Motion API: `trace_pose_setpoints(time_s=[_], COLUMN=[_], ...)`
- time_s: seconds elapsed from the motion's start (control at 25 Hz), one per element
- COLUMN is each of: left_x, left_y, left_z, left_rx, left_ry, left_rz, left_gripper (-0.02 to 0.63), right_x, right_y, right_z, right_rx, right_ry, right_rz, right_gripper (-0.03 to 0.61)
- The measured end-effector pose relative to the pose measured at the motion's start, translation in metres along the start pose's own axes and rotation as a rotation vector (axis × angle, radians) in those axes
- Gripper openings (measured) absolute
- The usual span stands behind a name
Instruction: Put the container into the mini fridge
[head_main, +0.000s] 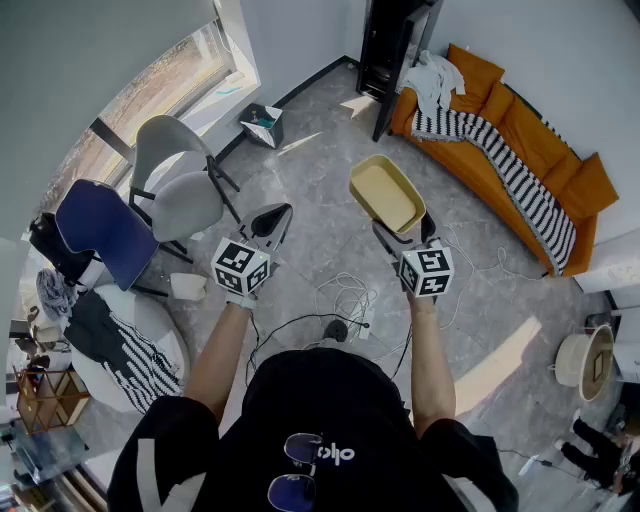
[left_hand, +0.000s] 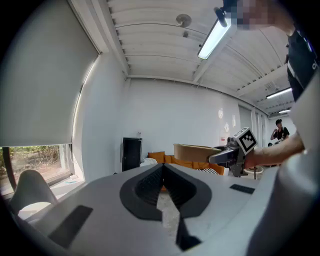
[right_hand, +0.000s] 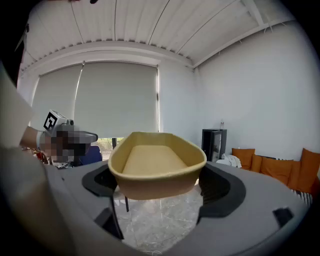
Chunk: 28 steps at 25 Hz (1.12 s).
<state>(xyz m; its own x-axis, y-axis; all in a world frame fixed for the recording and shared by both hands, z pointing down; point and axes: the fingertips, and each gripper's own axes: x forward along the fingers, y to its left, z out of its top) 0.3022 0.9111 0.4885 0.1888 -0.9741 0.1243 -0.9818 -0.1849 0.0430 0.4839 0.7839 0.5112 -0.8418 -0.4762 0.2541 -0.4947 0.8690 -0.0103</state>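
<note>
Container (right_hand: 157, 165) sits clamped in right gripper (right_hand: 160, 186); only left gripper view shows left gripper (left_hand: 163, 175) fingers pressed together.

I've got a grey stone floor (head_main: 320, 160). On it: sofa (head_main: 540, 150) far R, fridge (head_main: 395, 45) at its end, grey chair (head_main: 175, 180) + blue chair (head_main: 105, 230) L, bin (head_main: 263, 125), cable tangle (head_main: 345, 300) mid.

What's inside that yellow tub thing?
Nothing shows inside the container: its pale floor looks bare. Its near wall hides the closest strip of that floor.
</note>
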Motion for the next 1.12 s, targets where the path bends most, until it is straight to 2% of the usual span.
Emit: trace_pose_setpoints(time_s=[0.36, 0.64, 0.88, 1.12], left_x=[0.04, 0.064, 0.107, 0.174], left_y=[-0.006, 0.011, 0.045, 0.103], left_z=[-0.002, -0.002, -0.002, 0.008], left_rx=[-0.001, -0.007, -0.018, -0.033], left_ry=[0.013, 0.021, 0.016, -0.005], left_rz=[0.025, 0.041, 0.026, 0.005], left_gripper=[0.008, 0.008, 0.008, 0.008], right_x=[0.017, 0.042, 0.083, 0.15], right_y=[-0.041, -0.061, -0.087, -0.126], right_z=[-0.002, 0.0, 0.006, 0.03], right_rx=[0.01, 0.013, 0.013, -0.004], right_ry=[0.001, 0.01, 0.021, 0.033], right_rz=[0.034, 0.045, 0.03, 0.013], right_gripper=[0.505, 0.505, 0.505, 0.505])
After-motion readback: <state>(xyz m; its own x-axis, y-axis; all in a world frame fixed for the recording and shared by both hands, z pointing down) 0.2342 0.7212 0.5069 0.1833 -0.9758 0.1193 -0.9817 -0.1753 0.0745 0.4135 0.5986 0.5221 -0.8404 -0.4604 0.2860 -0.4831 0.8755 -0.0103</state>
